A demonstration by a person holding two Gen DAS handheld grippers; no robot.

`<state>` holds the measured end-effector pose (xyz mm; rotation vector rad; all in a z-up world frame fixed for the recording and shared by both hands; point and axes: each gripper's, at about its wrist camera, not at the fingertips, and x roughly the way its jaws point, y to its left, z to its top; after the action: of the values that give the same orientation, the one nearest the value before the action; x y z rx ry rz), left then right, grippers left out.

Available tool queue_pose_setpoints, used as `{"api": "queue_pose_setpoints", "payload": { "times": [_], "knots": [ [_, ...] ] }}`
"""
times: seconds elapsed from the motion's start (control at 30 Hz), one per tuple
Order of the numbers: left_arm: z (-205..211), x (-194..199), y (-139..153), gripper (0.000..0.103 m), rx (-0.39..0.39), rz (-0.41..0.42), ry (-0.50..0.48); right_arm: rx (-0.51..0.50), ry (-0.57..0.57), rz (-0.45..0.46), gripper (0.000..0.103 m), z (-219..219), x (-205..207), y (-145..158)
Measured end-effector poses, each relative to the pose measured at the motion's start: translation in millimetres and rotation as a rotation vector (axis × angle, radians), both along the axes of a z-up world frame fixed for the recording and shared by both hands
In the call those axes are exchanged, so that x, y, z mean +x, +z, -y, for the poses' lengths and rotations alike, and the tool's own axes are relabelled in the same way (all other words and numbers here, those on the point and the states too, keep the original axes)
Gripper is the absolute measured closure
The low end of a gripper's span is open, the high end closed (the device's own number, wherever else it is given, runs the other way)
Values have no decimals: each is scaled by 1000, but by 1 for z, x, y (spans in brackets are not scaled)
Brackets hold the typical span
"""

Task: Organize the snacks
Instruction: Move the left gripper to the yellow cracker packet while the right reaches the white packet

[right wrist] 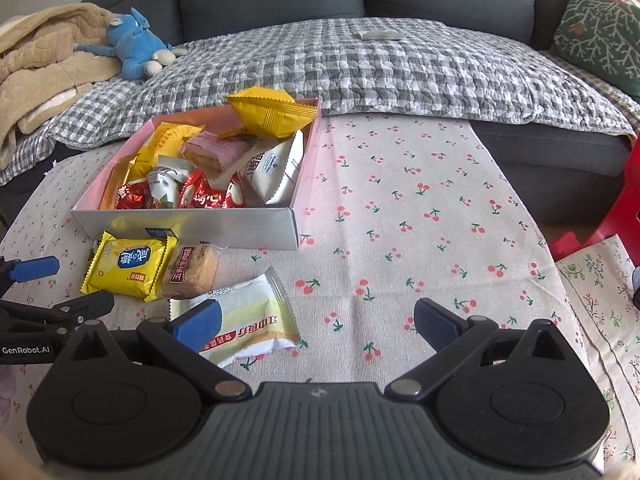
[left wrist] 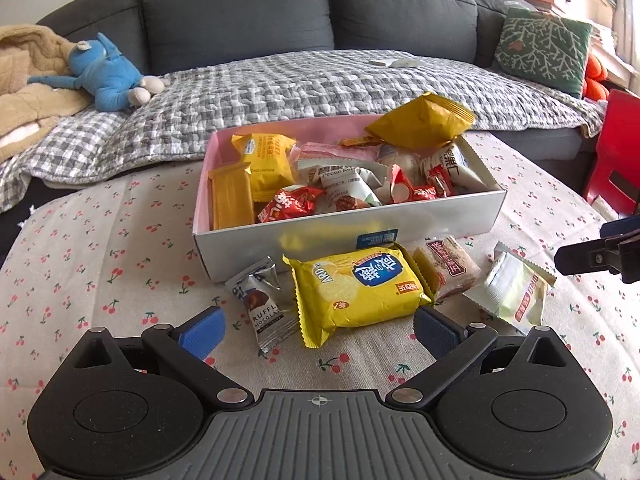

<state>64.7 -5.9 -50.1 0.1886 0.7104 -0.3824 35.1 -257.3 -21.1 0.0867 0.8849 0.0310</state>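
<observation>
Left wrist: left tool spread wide, empty, low over the desk; yellow cracker pack lies just ahead, beside the snack box. Right wrist: right tool wide too, pale wafer pack touching its left finger.

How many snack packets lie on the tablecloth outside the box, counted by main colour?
Yellow: 1, the yellow biscuit packet
Silver: 1, the truffle chocolate packet
Clear with a brown cake inside: 1, the clear cake packet
Pale green and white: 1, the pale green packet
Total: 4 outside the box
</observation>
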Motion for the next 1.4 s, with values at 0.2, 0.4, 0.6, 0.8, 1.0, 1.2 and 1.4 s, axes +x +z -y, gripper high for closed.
{"api": "queue_pose_setpoints", "payload": {
  "times": [0.2, 0.4, 0.6, 0.8, 1.0, 1.2, 1.4],
  "knots": [
    [25, 10, -1, 2, 89, 34, -240, -10, 114, -24, 0, -15, 5, -8],
    [39, 29, 0, 4, 161, 14, -417, 4, 193, -32, 1, -21, 17, -18],
    [43, 39, -9, 4, 200, -61, -527, -5, 269, -6, 1, -24, 18, -25],
    [38, 38, -10, 7, 151, -113, -498, -1, 336, -1, 3, -23, 13, -26],
    [30, 19, -11, 9, 100, -161, -435, -1, 361, 4, 10, -24, 10, -25],
    [21, 7, -9, 12, 64, -177, -341, 21, 389, -5, 10, -26, 10, -21],
    [4, 12, -1, 12, -79, -171, -204, 32, 422, -11, 6, -28, 8, -18]
  ]
}}
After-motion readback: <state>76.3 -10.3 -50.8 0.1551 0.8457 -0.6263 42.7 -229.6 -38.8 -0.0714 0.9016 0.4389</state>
